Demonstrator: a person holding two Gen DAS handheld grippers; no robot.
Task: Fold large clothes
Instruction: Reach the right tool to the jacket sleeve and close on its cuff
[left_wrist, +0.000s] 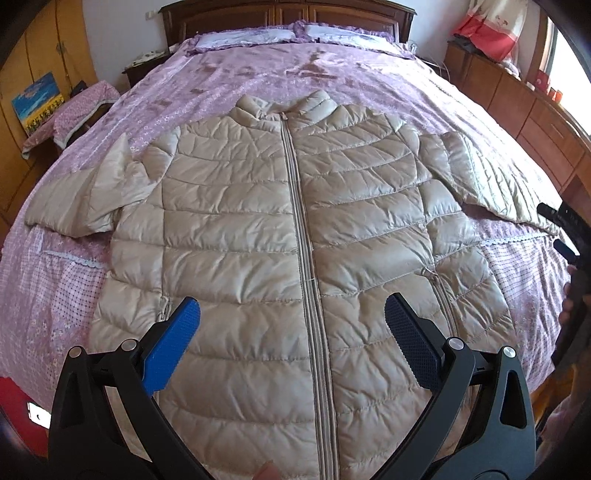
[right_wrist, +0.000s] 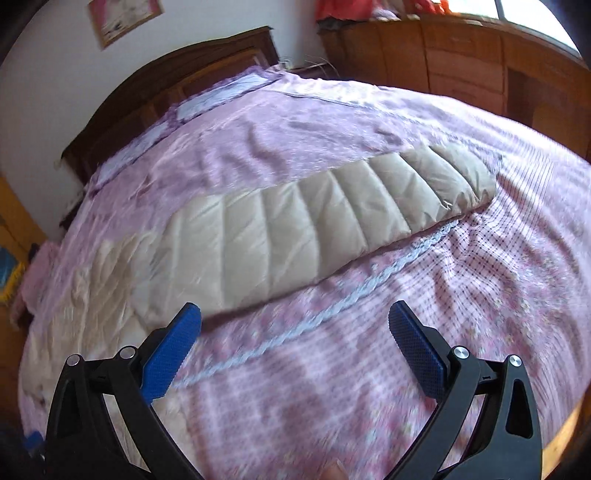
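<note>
A beige quilted puffer jacket (left_wrist: 295, 229) lies flat and zipped, front up, on the purple bed (left_wrist: 295, 66), collar toward the headboard, both sleeves spread out. My left gripper (left_wrist: 291, 317) is open and empty, hovering above the jacket's lower front near the zipper. My right gripper (right_wrist: 295, 321) is open and empty above the bedspread, just below the jacket's right sleeve (right_wrist: 314, 218), whose cuff points right. The right gripper also shows at the right edge of the left wrist view (left_wrist: 565, 236), beside the sleeve end.
Pillows (left_wrist: 295, 35) and a dark wooden headboard (left_wrist: 288, 14) lie at the far end. Wooden cabinets (left_wrist: 517, 103) line the right side. A nightstand with a floral cloth (left_wrist: 74, 110) stands at the left. A red object (left_wrist: 14, 410) sits at the lower left.
</note>
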